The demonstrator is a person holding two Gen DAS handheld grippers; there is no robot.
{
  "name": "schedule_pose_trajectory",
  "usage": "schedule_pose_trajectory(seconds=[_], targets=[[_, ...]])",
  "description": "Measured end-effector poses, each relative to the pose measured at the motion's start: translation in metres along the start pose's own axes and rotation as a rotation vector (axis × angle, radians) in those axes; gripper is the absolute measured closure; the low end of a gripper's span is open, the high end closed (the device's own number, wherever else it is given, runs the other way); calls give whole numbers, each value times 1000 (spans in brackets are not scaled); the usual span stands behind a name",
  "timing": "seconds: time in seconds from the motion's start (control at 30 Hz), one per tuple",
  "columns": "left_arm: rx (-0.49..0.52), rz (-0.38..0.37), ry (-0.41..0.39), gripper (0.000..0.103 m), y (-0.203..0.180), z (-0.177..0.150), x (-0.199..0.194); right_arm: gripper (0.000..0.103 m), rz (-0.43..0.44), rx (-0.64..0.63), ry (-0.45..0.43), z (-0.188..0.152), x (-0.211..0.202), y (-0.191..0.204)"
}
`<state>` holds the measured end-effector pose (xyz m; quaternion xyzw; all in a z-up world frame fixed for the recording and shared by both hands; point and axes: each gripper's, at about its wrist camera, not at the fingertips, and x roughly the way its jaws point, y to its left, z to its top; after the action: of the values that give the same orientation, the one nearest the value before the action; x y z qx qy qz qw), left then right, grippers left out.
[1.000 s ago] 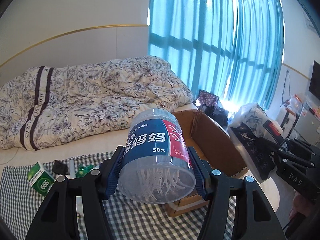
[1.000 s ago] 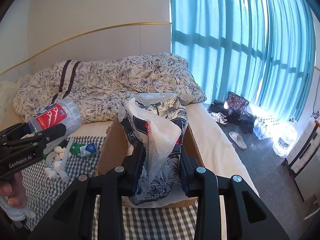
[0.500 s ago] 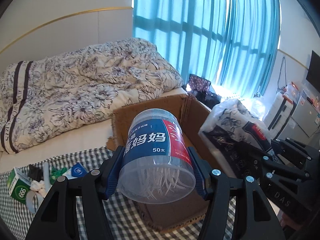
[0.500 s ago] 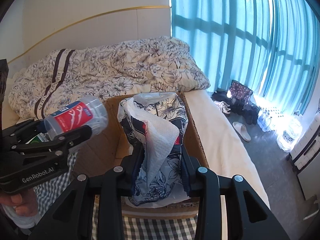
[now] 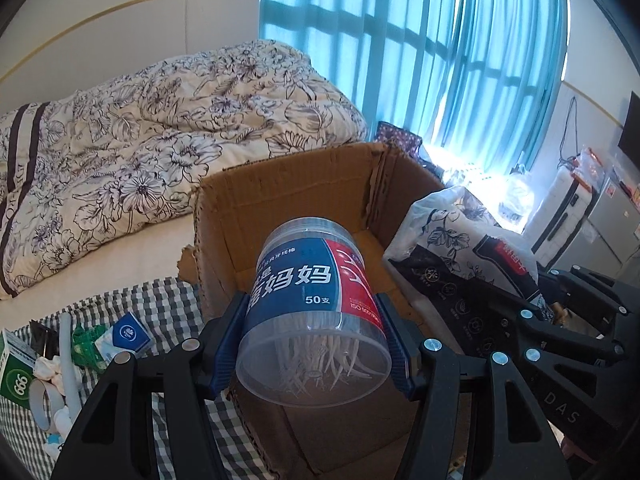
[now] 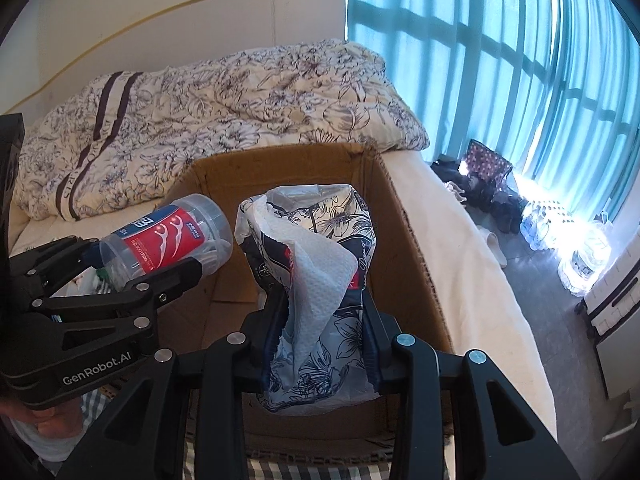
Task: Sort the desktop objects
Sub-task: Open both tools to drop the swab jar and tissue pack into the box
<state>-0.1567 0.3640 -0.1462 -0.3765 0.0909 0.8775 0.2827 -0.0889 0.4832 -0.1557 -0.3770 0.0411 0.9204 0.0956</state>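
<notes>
Left wrist view: left gripper (image 5: 314, 346) clamps a clear cylindrical floss-pick tub (image 5: 314, 312) tilted lid-forward over the open brown cardboard box (image 5: 288, 188); right gripper (image 6: 322, 320) grips a floral tissue pack (image 6: 316, 280) upright above it.

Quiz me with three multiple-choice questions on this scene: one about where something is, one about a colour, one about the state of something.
1. Where is the floss pick jar?
A. above the open cardboard box
B. on the quilt
C. on the floor

2. What colour are the curtains?
A. red
B. blue
C. yellow

3. What is the right gripper doing?
A. hanging open
B. resting on the bed
C. clamping a tissue pack

Answers: 1 A, the left gripper holds the jar over the box; 2 B, blue cloth covers the window; 3 C, both fingers press the floral pack, with a white tissue sticking out.
</notes>
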Motion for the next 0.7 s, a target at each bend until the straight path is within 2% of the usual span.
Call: schedule_pose_trajectory(seconds=[0.13,0.2,0.27,0.37,0.7], targets=[[1,4,12,40,-3,-1,4,68,-2,-5,10,-3,3,1],[1,9,3,39,-3,0,2,55,-3,0,8,-4,3,1],[5,15,-12,38,-3,1,0,54,-4,2,4,-4,0,1],[9,29,-39,36,-4,6,-7,45,-16,15,-15,-4,-7,-2],[11,36,-110,36,-4,19,-47,44,-30,34,-72,5,-39,-5]])
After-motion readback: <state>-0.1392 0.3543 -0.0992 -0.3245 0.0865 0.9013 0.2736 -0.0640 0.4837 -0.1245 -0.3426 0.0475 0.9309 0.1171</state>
